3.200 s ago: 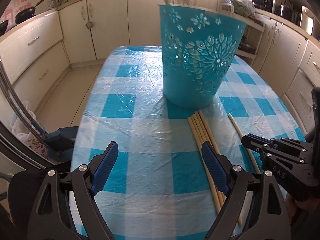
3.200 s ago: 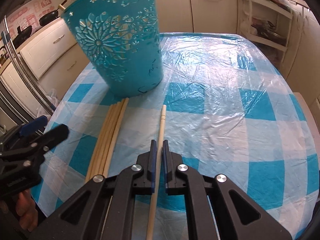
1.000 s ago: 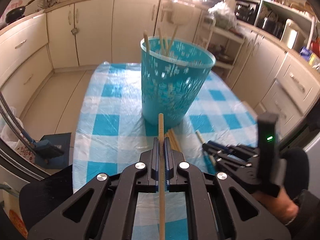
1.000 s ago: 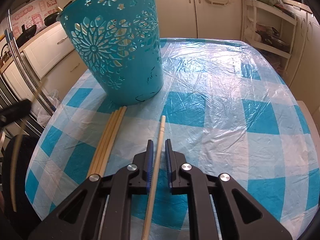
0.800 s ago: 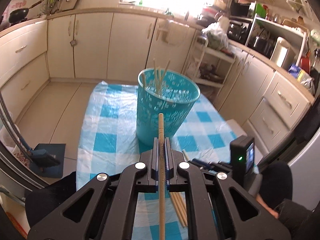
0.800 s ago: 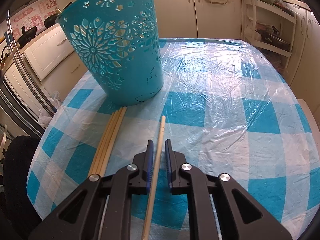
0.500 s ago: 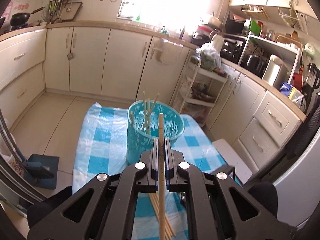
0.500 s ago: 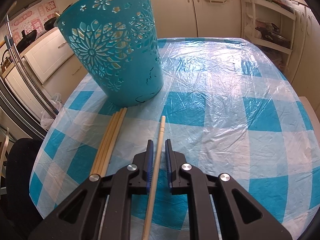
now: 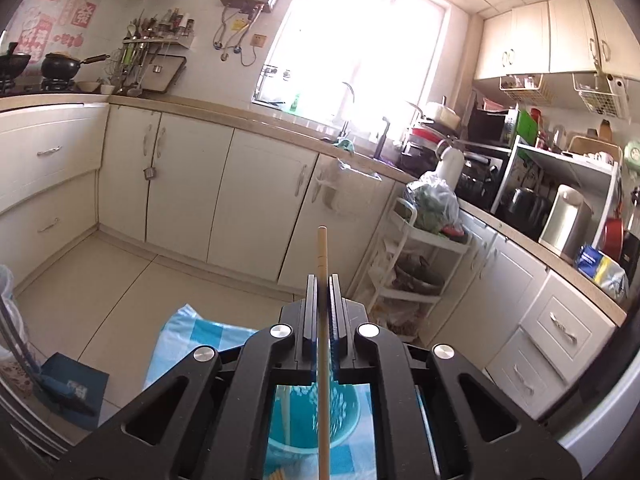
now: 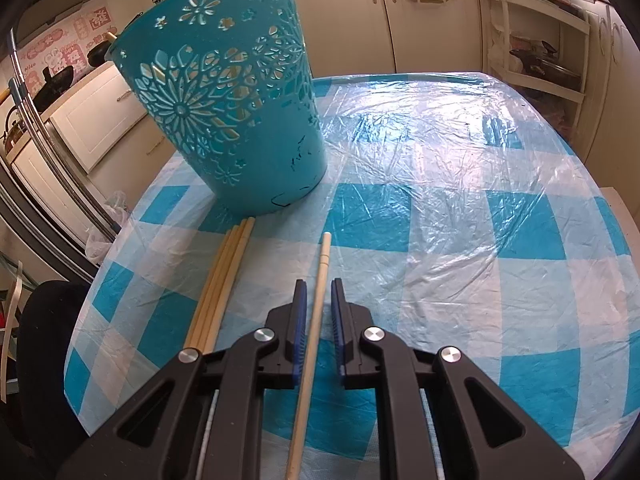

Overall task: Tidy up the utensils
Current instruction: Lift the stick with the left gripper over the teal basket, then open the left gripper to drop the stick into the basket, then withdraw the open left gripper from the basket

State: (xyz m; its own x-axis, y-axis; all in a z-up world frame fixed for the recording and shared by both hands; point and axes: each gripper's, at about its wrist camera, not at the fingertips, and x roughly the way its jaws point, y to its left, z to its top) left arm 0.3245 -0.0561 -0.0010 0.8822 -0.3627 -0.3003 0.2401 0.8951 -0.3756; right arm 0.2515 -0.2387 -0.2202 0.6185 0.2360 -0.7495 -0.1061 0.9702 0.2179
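Note:
My left gripper (image 9: pixel 322 280) is shut on a wooden chopstick (image 9: pixel 322 248) that sticks out ahead of its fingers. It is held high, and the teal cut-out basket (image 9: pixel 344 412) shows far below through the gripper frame, with a few chopsticks (image 9: pixel 285 412) standing in it. In the right wrist view the basket (image 10: pixel 232 92) stands on the blue-checked tablecloth (image 10: pixel 460 240). My right gripper (image 10: pixel 318 284) straddles a single pale chopstick (image 10: pixel 325 252) lying on the cloth. Its jaws are narrowly open, with a gap on each side of the stick. A bundle of several chopsticks (image 10: pixel 224 280) lies just to its left.
Cream kitchen cabinets (image 9: pixel 256 200) line the far walls, and a white shelf trolley (image 9: pixel 420 264) stands beyond the table. A blue dustpan (image 9: pixel 68 384) lies on the floor at the left. A black chair (image 10: pixel 44 340) is at the table's left edge, beside steel fridge handles (image 10: pixel 52 152).
My left gripper has risen and tilted upward with its chopstick, so the basket has dropped to the bottom of its view. The right gripper has stayed over the single chopstick.

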